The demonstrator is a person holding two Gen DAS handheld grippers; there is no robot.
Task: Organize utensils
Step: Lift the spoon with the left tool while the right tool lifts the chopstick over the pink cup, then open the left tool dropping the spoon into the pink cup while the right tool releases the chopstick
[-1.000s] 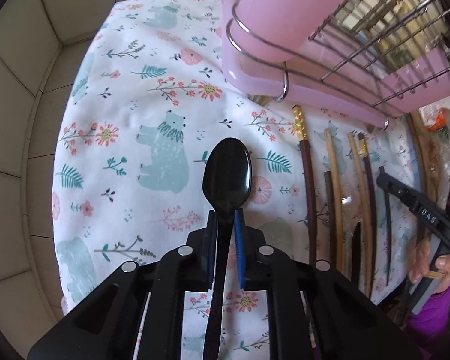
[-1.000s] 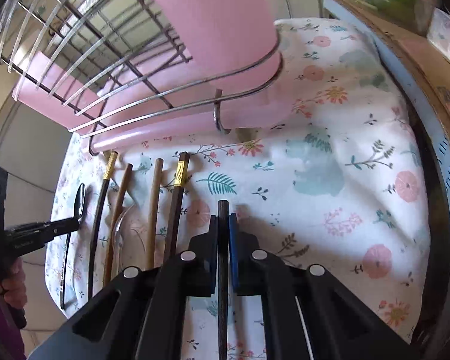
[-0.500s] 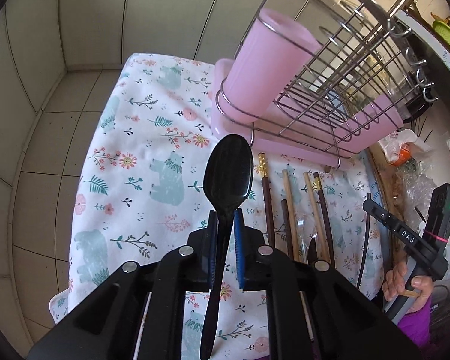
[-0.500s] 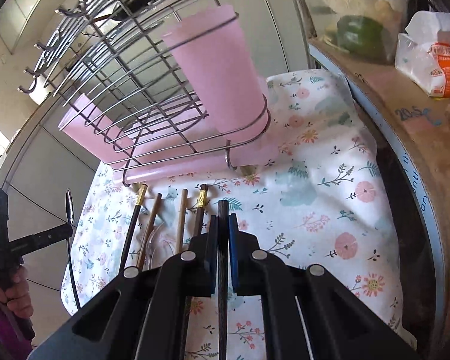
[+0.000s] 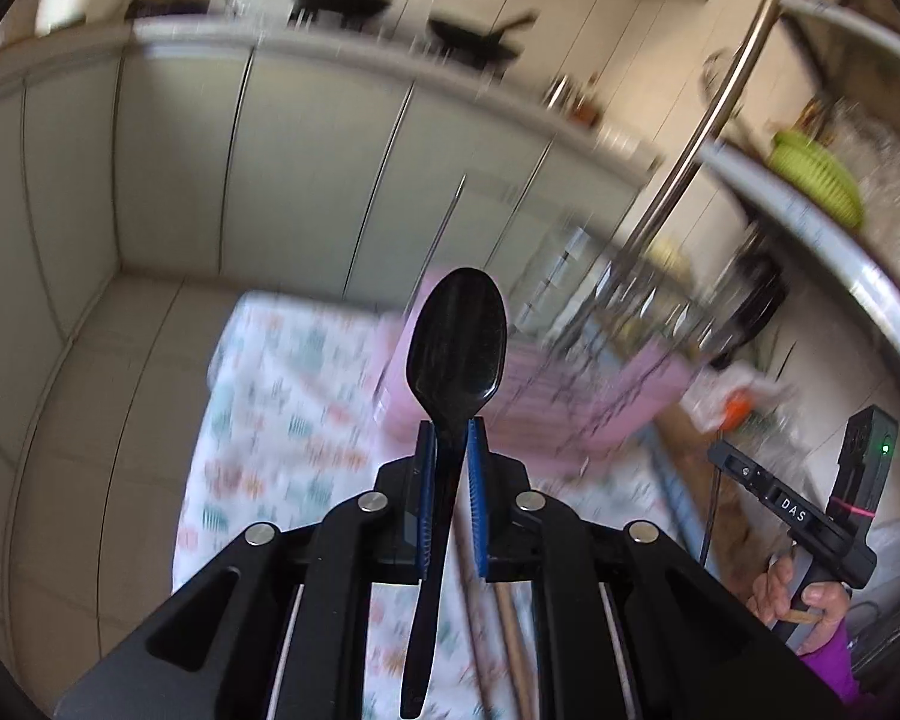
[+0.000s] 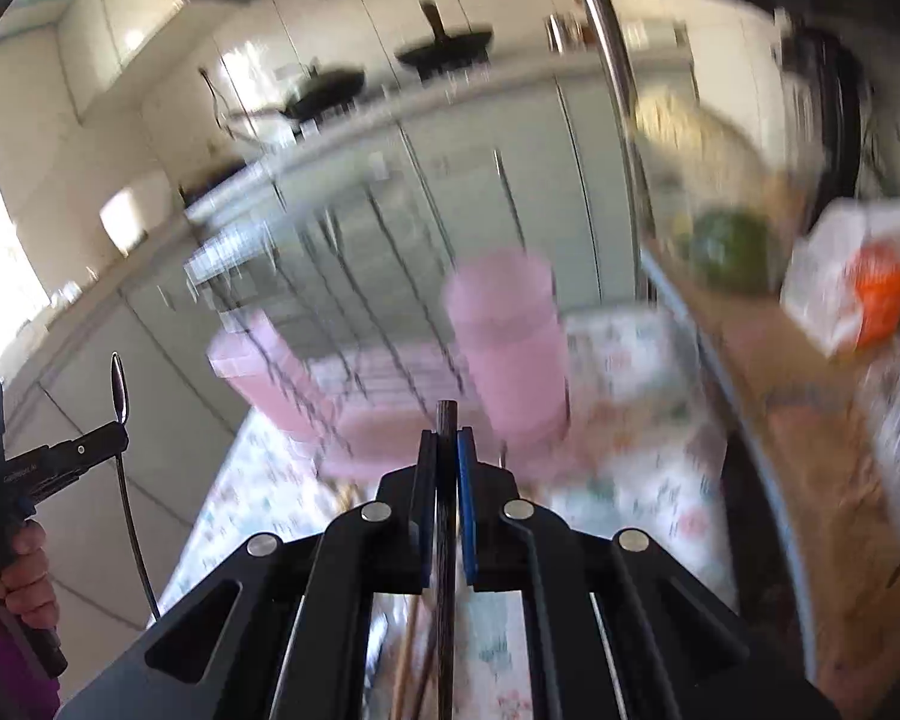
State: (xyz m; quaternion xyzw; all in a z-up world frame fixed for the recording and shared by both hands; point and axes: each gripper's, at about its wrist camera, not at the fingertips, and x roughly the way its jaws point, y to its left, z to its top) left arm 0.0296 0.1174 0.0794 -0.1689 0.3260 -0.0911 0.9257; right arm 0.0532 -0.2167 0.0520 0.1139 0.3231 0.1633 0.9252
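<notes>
My left gripper is shut on a black spoon, bowl up, held well above the floral cloth. My right gripper is shut on a dark chopstick that stands upright between the pads. The pink cup sits in the wire dish rack straight ahead of the right gripper, blurred by motion. The left gripper with the spoon shows at the left of the right wrist view. The right gripper shows at the right of the left wrist view. More chopsticks lie on the cloth below.
The pink rack tray lies on the cloth against a tiled wall. Pans sit on a ledge above. A wooden side surface on the right holds a green vegetable and a packet.
Both grippers have risen and tilted upward with the spoon and the chopstick held fast. The cloth and rack have dropped lower in both views, and the wall and ledge have come into sight.
</notes>
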